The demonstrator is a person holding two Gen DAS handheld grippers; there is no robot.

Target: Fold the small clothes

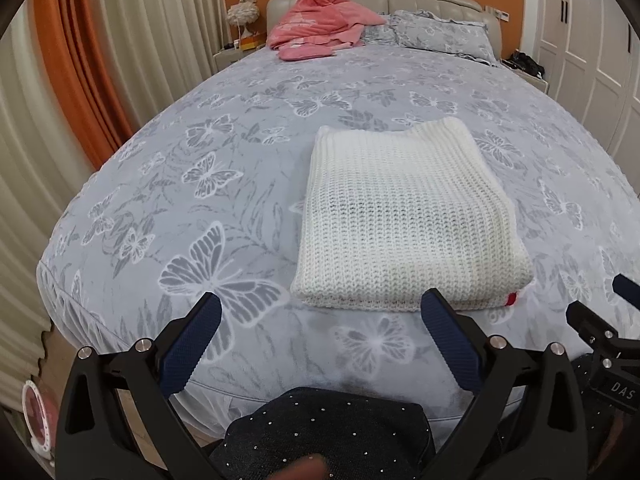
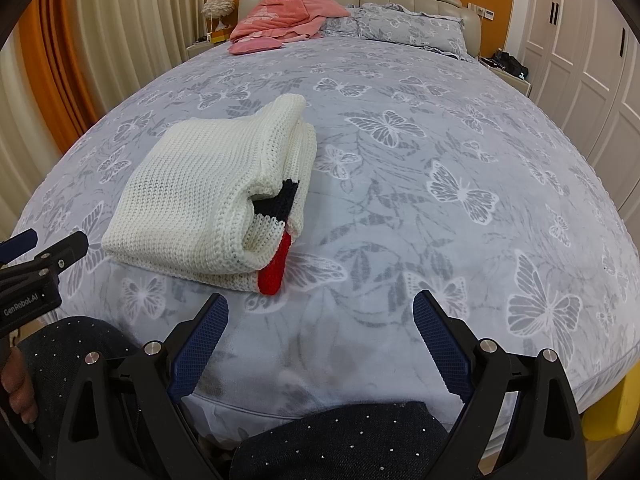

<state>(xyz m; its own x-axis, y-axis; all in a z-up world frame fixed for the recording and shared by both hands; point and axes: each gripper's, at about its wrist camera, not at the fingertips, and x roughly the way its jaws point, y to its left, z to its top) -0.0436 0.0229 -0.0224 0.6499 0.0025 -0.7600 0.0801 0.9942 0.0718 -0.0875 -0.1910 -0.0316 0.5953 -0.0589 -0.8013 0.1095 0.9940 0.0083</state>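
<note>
A white knit sweater (image 1: 404,216) lies folded in a neat rectangle on the bed near its foot. In the right wrist view the sweater (image 2: 208,196) shows a navy and a red patch at its open right edge. My left gripper (image 1: 322,312) is open and empty, hovering just in front of the sweater's near edge. My right gripper (image 2: 320,312) is open and empty, low over the bedspread to the right of the sweater. Each gripper shows at the side of the other's view.
The bed (image 1: 200,216) has a grey butterfly-print cover. A pink garment (image 1: 316,26) and pillows (image 1: 440,30) lie at the headboard. Curtains (image 1: 100,60) hang at the left, white wardrobe doors (image 2: 580,52) at the right. The person's dark studded trousers (image 1: 328,432) are at the bottom.
</note>
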